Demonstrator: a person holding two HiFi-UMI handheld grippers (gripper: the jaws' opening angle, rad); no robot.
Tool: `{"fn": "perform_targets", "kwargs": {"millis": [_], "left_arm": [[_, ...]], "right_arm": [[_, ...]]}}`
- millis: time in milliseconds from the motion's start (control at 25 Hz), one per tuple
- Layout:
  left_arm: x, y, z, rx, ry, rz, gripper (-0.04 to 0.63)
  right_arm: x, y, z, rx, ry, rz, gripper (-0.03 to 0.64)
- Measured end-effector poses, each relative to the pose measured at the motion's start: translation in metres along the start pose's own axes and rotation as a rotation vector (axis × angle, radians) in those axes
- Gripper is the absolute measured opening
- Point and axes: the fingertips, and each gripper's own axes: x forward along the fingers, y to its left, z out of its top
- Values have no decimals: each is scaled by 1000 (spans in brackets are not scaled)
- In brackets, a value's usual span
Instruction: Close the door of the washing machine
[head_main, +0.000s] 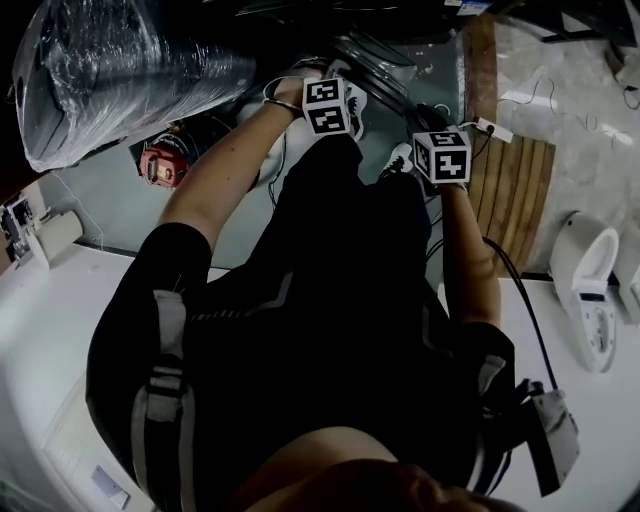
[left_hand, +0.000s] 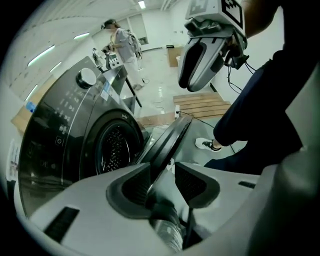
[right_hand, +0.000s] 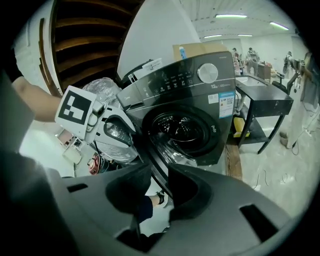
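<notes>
1. The washing machine (right_hand: 200, 100), a dark front-loader with a round knob on its control panel, stood on the floor (head_main: 130, 205). Its round door (right_hand: 156, 157) was swung well out from the front, so the perforated drum (right_hand: 180, 127) was uncovered.
2. The left hand-held gripper (left_hand: 161, 171) pointed steeply down at the door's outer edge. Its jaws were spread, and the dark rim ran edge-on between them, lying close to one jaw with a clear gap to the other. Nothing was pinched.
3. The right hand-held gripper (right_hand: 159, 172) came at the same door from the other side. Its jaws were also wide apart, with the rim passing between them and neither jaw pressing on it.
4. Each gripper view showed the other gripper close by. The right one hung above the door in the left gripper view. The left one sat just left of the door in the right gripper view, its marker cube facing the camera.
5. In the head view both marker cubes showed just past the person's dark-clothed body, near each other, the left one farther up the picture.
6. A plastic-wrapped bundle (head_main: 110, 70) lay at the upper left of the head view, and wooden slats (head_main: 510, 190) lay on the floor to the right.
7. A white shoe (left_hand: 207, 144) rested on the floor beyond the door, and another person (left_hand: 122, 42) stood far off in the room.
</notes>
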Motion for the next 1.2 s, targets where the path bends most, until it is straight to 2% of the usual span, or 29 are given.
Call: {"fn": "perform_targets", "kwargs": {"millis": [80, 120, 320, 520, 800, 1040, 1200], "left_arm": [[2, 5, 2, 36, 4, -3, 146], [2, 7, 3, 46, 0, -2, 116], [3, 19, 8, 66, -33, -6, 104], [7, 30, 10, 98, 17, -31, 100], [11, 46, 20, 22, -7, -42, 97], [12, 58, 23, 19, -20, -19, 94], [14, 69, 26, -30, -30, -44, 92]], "right_arm": [[10, -2, -1, 8, 18, -10, 114], [14, -3, -2, 7, 28, -20, 114], [31, -10, -2, 34, 56, -49, 123], [46, -16, 3, -9, 83, -68, 121], [65, -36, 3, 27, 106, -113, 114], [70, -49, 19, 48, 80, -155, 103], [72, -61, 28, 62, 64, -183, 106]]}}
